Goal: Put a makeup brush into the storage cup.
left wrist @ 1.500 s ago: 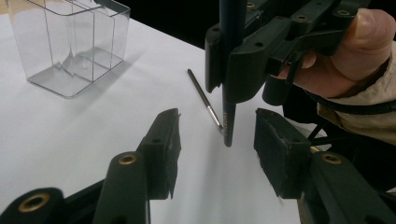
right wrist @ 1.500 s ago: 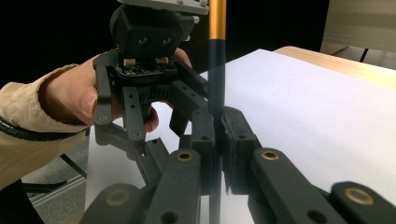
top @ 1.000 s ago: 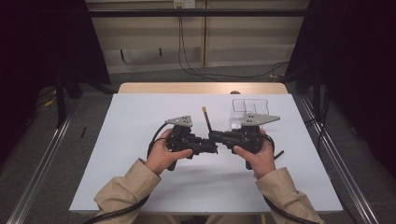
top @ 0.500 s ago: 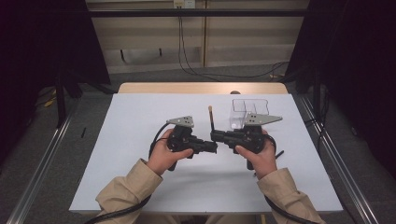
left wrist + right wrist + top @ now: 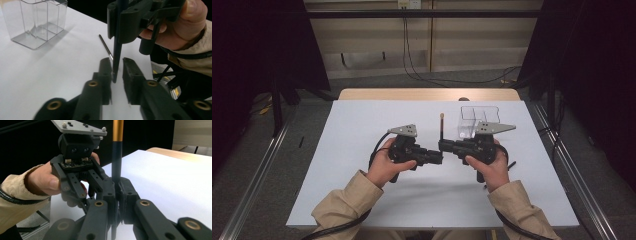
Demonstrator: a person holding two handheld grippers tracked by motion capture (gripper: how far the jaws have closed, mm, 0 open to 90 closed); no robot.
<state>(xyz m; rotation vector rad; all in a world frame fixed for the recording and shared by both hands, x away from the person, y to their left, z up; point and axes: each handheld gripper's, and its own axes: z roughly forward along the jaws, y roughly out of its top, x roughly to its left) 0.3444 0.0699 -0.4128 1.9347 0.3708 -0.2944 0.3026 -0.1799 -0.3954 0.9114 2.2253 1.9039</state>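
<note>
The paintbrush [image 5: 441,127] stands nearly upright over the middle of the table [image 5: 337,200], its gold band and pale end uppermost in the high view and its dark shaft running down into the right gripper [image 5: 117,188], whose jaws are pressed together on the shaft and carry the brush off the surface. In the left gripper view the lower tip of the brush hangs between the jaws of the left gripper [image 5: 117,67], which stand a little apart around it and do not yet pinch it. A second thin brush [image 5: 105,47] lies flat on the white top just beyond. The clear plastic holder [image 5: 474,122], split into compartments, stands toward the far right corner of the table, just beside the right gripper, and looks empty. I judge the step in hand to be a hand-over or re-grip of the brush between the two tools, or a steadying of it. The next move most likely calls for the left jaws to close squarely on the lower shaft before the right jaws let go, keeping the brush upright so it can go into a compartment of the holder.
</note>
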